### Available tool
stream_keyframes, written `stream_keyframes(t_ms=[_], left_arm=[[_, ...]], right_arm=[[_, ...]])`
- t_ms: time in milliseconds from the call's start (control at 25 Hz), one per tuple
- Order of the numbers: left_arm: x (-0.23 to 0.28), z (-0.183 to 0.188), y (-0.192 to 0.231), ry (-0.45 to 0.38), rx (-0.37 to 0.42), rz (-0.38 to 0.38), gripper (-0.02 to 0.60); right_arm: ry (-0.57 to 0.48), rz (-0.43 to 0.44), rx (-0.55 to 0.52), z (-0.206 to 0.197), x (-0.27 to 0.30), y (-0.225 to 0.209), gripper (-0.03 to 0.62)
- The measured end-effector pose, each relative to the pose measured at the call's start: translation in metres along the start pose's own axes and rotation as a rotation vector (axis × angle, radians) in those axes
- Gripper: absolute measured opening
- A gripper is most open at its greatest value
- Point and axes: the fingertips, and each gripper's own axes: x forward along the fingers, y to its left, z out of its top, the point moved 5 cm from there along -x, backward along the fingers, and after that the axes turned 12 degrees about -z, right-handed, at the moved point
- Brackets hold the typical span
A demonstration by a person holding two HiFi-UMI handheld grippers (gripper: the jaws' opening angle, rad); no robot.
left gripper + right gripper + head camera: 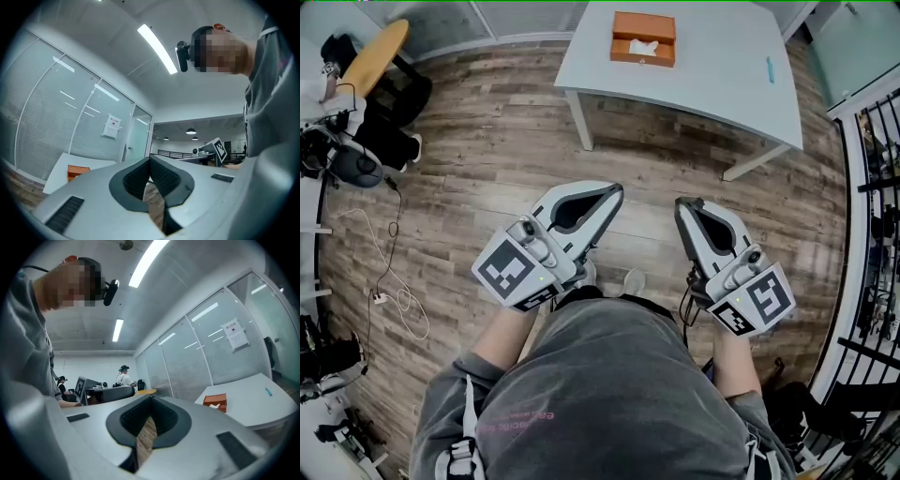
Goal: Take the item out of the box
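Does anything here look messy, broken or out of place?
Nothing looks broken or spilled. The orange box sits flat on the white table, with a white item poking from its top opening. The only untidy bit is a white cable lying in loose loops on the wood floor at the left.

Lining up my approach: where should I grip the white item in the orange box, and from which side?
Probably take the white item by its exposed top, which shows through the open top of the orange box. Come down from above, since the box walls close off every side.
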Motion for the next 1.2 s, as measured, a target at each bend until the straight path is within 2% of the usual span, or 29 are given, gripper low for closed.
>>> stream_keyframes(t_ms=[160,680,1200], left_arm=[[0.006,-0.009,-0.005,0.031,0.008,0.028,0.008],[0.040,-0.029,-0.043,0.045,0.015,0.089,0.008],[0.054,-0.032,-0.004,0.044,0.011,0.114,0.008]], right_arm=[[0.005,0.000,0.019,-0.004,-0.012,-0.011,0.005],[0.010,0.046,0.048,-0.010,-0.056,-0.049,0.005],[0.021,0.040,0.055,-0.008,-0.028,-0.083,0.005]])
